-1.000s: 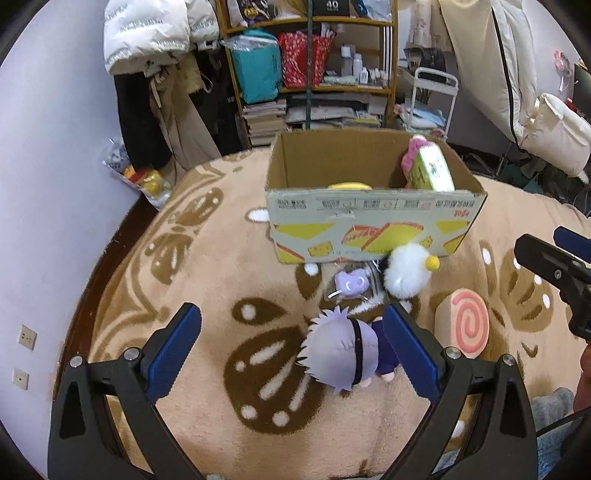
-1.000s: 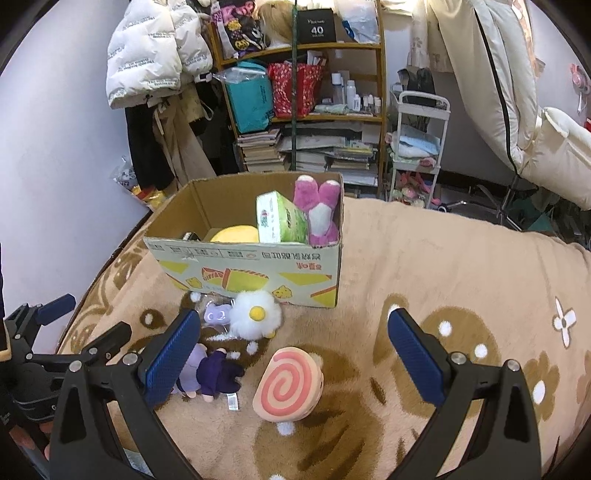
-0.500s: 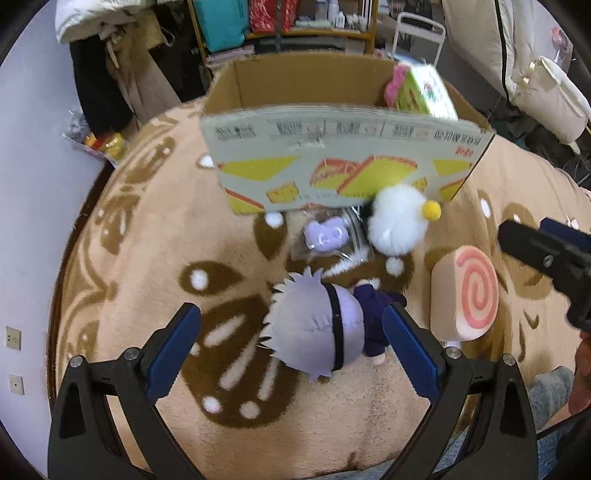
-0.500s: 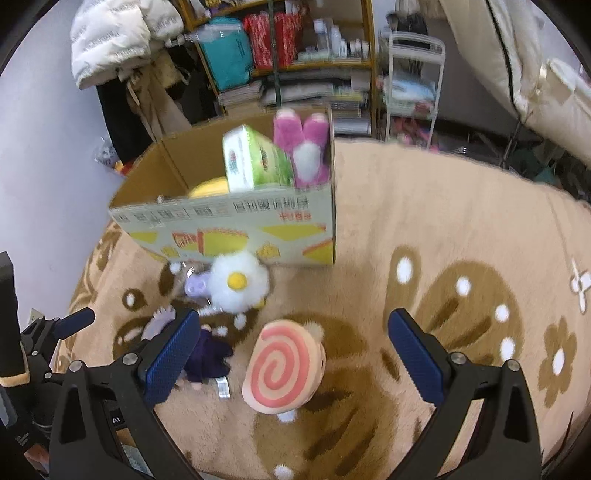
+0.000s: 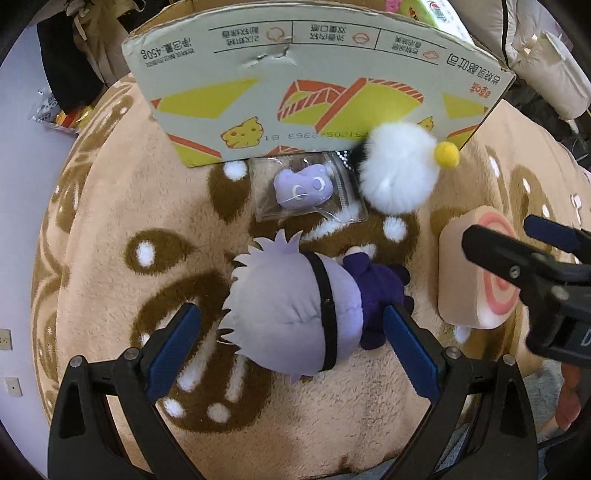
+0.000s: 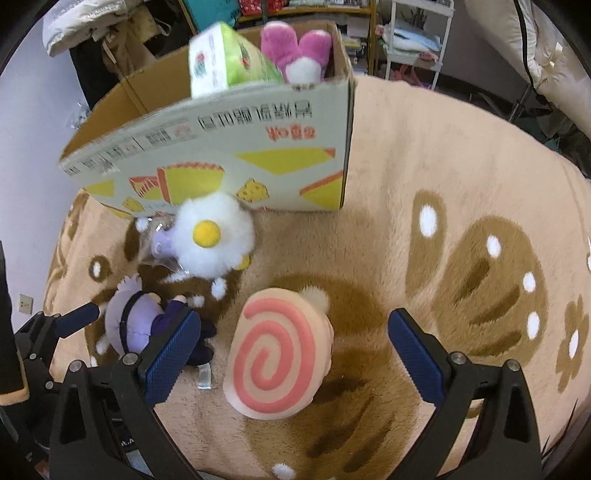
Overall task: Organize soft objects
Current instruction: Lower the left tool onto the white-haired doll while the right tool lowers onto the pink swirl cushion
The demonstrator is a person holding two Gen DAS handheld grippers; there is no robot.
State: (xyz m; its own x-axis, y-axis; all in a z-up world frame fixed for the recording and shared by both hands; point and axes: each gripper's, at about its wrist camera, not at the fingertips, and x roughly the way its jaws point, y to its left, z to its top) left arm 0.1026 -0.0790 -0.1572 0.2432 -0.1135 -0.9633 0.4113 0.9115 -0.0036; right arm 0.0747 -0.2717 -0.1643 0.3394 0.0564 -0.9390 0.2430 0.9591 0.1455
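Observation:
A white-haired doll in dark purple clothes [image 5: 295, 314] [image 6: 140, 325] lies on the rug, and my left gripper [image 5: 291, 350] stands open around its head without touching it. The pink swirl cushion [image 6: 277, 354] [image 5: 476, 273] lies to its right, between the open fingers of my right gripper [image 6: 295, 354]. A white fluffy plush with a yellow pompom [image 5: 399, 170] [image 6: 210, 236] and a bagged small lilac plush [image 5: 303, 188] [image 6: 162, 243] lie against the cardboard box [image 5: 317, 88] [image 6: 221, 155]. Inside the box are a pink plush [image 6: 295, 51] and a green pack [image 6: 225, 62].
The beige rug with brown patterns [image 6: 461, 240] spreads wide to the right of the box. A wall with sockets [image 5: 11, 384] bounds the left side. Shelves, hanging coats [image 6: 92, 33] and a white rack [image 6: 413, 33] stand behind the box.
Both grippers have come down and forward: the left now straddles the doll's head, the right straddles the swirl cushion. The box and plushes look much nearer; nothing has been grasped.

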